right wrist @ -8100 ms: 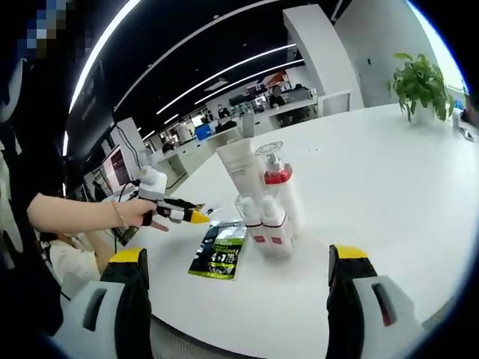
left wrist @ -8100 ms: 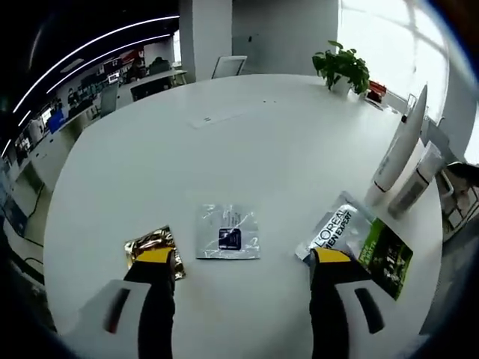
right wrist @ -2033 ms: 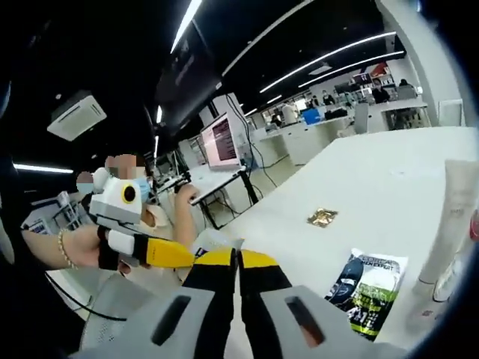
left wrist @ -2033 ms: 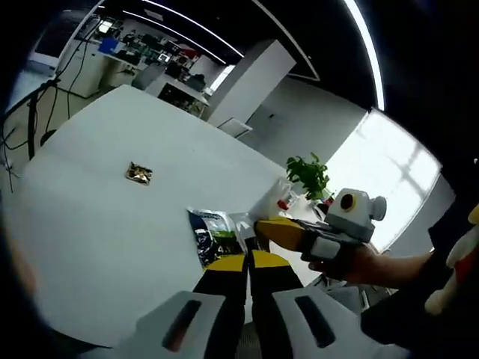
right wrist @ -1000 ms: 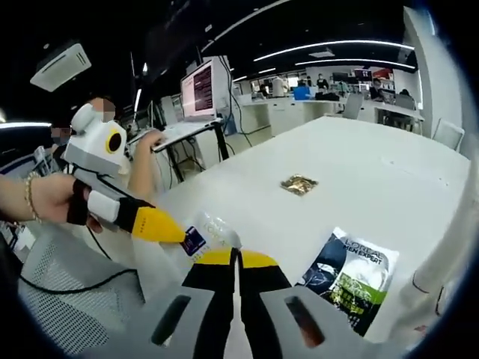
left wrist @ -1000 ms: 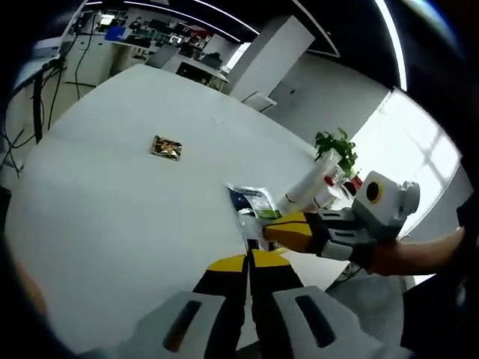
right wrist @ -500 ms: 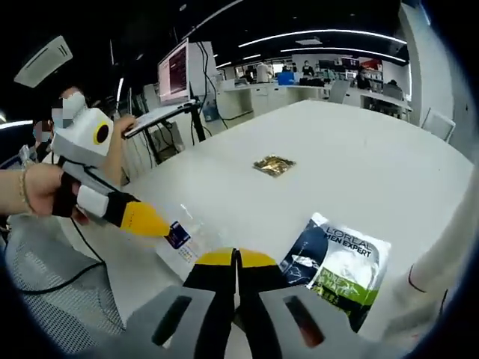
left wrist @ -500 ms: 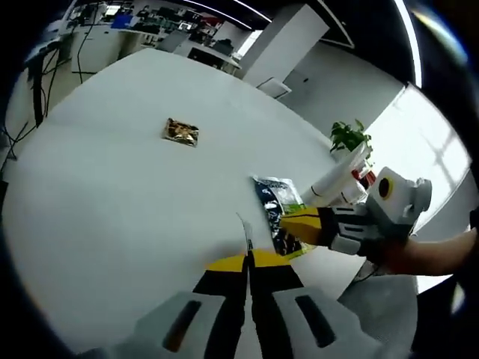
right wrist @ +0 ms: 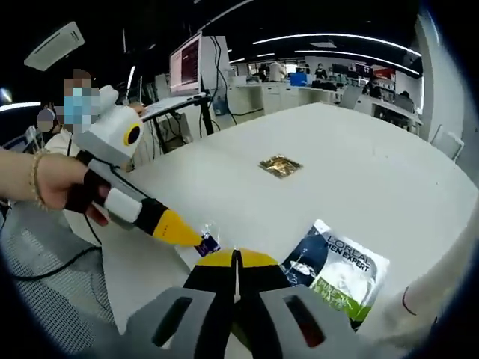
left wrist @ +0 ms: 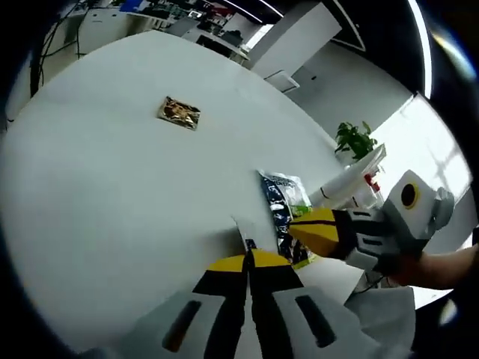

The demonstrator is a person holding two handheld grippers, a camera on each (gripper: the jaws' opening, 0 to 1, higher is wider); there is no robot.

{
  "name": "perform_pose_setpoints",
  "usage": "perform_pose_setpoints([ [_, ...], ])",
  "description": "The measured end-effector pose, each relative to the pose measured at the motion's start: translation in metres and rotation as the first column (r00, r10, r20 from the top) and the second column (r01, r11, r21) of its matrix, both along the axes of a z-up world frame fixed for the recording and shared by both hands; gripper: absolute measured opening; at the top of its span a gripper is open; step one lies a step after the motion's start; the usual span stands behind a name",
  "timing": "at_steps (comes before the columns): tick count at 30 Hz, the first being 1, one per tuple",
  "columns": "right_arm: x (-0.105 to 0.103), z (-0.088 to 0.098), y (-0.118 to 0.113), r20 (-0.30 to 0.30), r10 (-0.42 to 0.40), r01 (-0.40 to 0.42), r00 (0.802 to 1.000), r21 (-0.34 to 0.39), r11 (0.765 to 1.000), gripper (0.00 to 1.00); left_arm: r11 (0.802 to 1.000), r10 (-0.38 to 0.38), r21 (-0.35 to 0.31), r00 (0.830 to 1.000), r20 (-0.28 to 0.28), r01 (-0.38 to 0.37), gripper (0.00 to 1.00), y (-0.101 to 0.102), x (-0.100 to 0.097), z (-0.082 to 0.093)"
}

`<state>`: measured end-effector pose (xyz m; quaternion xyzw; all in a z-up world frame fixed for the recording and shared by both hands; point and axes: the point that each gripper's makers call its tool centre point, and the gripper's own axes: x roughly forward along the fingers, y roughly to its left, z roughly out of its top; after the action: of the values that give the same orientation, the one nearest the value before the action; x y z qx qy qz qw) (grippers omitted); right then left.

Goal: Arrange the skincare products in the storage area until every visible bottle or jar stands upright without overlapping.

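On the round white table [left wrist: 112,194], the small gold foil sachet [left wrist: 179,113] lies flat, well apart from the other items and on the far side of the dark-and-green printed sachet [left wrist: 284,209] from the bottles. In the left gripper view, the left gripper [left wrist: 248,263] has its jaws pressed together on the edge of a thin clear sachet [left wrist: 243,232], seen edge-on just beside the printed sachet. To the right of that sachet the right gripper [left wrist: 296,226] reaches in with its yellow tips closed, and beyond it a white tube [left wrist: 348,177] and a red-capped bottle [left wrist: 372,183] stand near a potted plant [left wrist: 354,139].

In the right gripper view, the left gripper [right wrist: 202,241] holds the clear sachet [right wrist: 209,241] by one corner, lifted just off the table [right wrist: 359,187] beside the printed sachet [right wrist: 338,271]. The right gripper [right wrist: 235,262] shows its jaws closed; whether they pinch the sachet's other edge cannot be told. The gold sachet [right wrist: 281,165] lies beyond.

The sachets look light, limp and slick, likely to flop or slide, so an edge or corner pinch suits them. The tube and bottles seem stiffer and top-heavy; grasping low on the body should steady them.
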<state>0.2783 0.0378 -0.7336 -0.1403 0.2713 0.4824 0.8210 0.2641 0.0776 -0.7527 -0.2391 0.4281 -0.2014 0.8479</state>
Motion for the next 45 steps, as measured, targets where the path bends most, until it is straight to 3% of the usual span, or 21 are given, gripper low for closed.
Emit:
perform_pose_setpoints([
  [2,-0.006,-0.003,0.007,0.023,0.074,-0.074,0.997,-0.025,0.997,0.04,1.0,-0.011,0.013,1.0,-0.005,0.011,0.0,0.001,0.001,-0.004],
  [5,-0.007,-0.013,0.012,0.06,0.166,-0.16,0.984,-0.09,0.983,0.18,0.999,-0.015,0.028,1.0,-0.007,0.016,0.0,0.001,-0.002,-0.006],
  [7,-0.007,-0.015,0.014,0.058,0.181,-0.175,0.982,-0.103,0.979,0.17,0.999,-0.017,0.032,1.0,-0.006,0.017,0.0,0.001,-0.002,-0.006],
  [16,-0.002,-0.031,0.014,0.008,0.168,-0.166,0.986,-0.118,0.979,0.15,0.998,-0.036,0.058,0.999,-0.011,0.037,0.0,0.003,-0.001,-0.012],
  [28,-0.002,-0.034,0.014,-0.042,0.144,-0.148,0.989,-0.091,0.985,0.16,0.987,-0.103,0.124,0.995,0.002,0.102,0.0,0.004,0.002,-0.015],
  [33,-0.002,-0.036,0.014,-0.036,0.149,-0.152,0.988,-0.088,0.984,0.15,0.972,-0.161,0.18,0.986,0.033,0.152,0.0,0.001,0.0,-0.013],
  [38,-0.004,-0.037,0.015,-0.036,0.143,-0.146,0.989,-0.076,0.986,0.11,0.943,-0.23,0.266,0.97,0.076,0.203,0.01,0.011,0.0,-0.015],
  [40,-0.005,-0.037,0.016,-0.032,0.142,-0.144,0.989,-0.071,0.987,0.09,0.939,-0.236,0.274,0.969,0.079,0.206,0.02,0.013,-0.001,-0.014],
  [43,-0.005,-0.037,0.016,-0.032,0.132,-0.134,0.991,-0.068,0.989,0.1,0.934,-0.254,0.288,0.959,0.124,0.21,0.05,0.016,0.001,-0.005],
  [45,-0.005,-0.037,0.016,-0.029,0.126,-0.128,0.992,-0.067,0.99,0.1,0.923,-0.291,0.309,0.94,0.178,0.227,0.05,0.014,0.006,0.001],
])
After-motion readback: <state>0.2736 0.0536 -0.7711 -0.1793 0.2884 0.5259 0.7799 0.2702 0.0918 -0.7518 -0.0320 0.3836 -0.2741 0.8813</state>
